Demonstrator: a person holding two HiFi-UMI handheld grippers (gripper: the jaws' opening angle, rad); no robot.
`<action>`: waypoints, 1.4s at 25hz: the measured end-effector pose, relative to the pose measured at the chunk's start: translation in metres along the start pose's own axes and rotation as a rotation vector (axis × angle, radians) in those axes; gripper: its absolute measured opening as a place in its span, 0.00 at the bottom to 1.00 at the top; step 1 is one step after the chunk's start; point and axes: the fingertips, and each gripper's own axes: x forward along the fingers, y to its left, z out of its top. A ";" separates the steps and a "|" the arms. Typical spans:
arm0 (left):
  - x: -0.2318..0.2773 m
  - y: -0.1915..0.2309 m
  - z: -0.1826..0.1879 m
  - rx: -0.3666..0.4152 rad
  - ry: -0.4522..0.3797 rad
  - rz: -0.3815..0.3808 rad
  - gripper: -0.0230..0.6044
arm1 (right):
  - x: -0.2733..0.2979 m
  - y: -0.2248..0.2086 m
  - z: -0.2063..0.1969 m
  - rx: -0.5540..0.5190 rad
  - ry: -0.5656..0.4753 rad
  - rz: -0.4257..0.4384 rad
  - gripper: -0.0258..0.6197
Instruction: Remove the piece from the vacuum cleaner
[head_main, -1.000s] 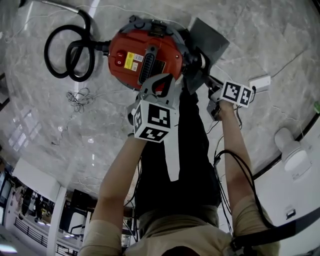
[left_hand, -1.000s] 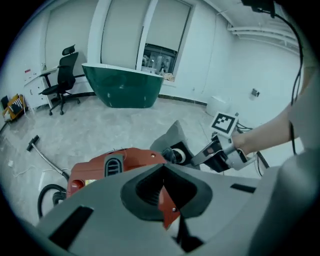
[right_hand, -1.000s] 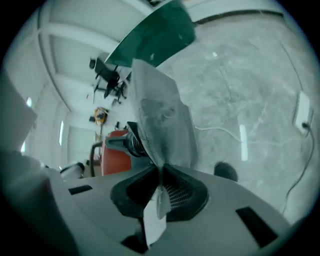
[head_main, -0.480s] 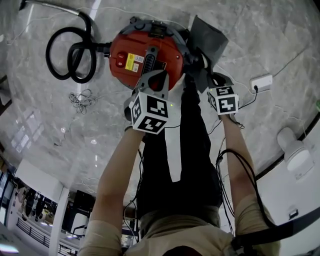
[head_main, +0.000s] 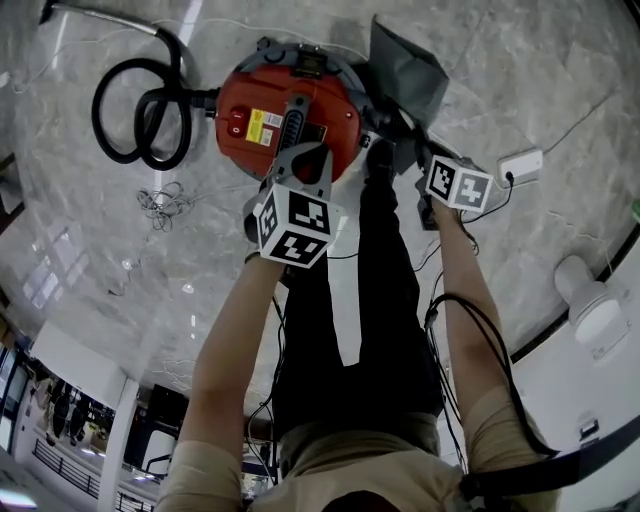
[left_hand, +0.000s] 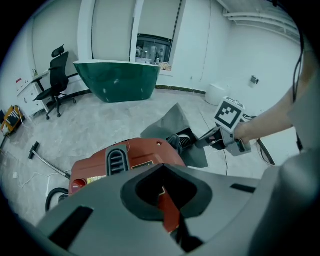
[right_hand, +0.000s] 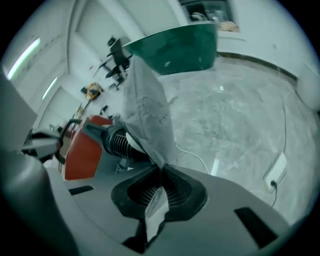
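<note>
Marbled grey floor (head_main: 520, 80) carries the red vacuum cleaner (head_main: 260, 110) at the head view's upper centre, with its grey cloth bag (head_main: 405, 65) standing off its upper-right side. The right gripper (right_hand: 161, 175) pinches the bag's lower fold, and the left gripper (left_hand: 162, 192) looks clamped on a red edge of the drum. Best to brace the drum and draw the bag straight off its ribbed neck (right_hand: 117, 142) without tearing. Contents of bag and drum are hidden.

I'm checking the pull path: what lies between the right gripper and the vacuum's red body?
In the right gripper view, the grey bag, pinched by the right gripper, and a black ribbed neck lead to the red body.
</note>
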 end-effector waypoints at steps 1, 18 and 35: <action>0.000 -0.001 0.000 -0.006 -0.007 -0.001 0.04 | -0.002 0.002 0.000 -0.069 0.015 0.001 0.08; -0.019 -0.022 0.026 -0.130 -0.109 -0.057 0.04 | -0.027 0.000 -0.002 -0.106 0.039 0.028 0.07; -0.072 -0.032 0.028 -0.202 -0.150 -0.096 0.04 | -0.110 0.004 0.066 0.044 -0.139 0.062 0.08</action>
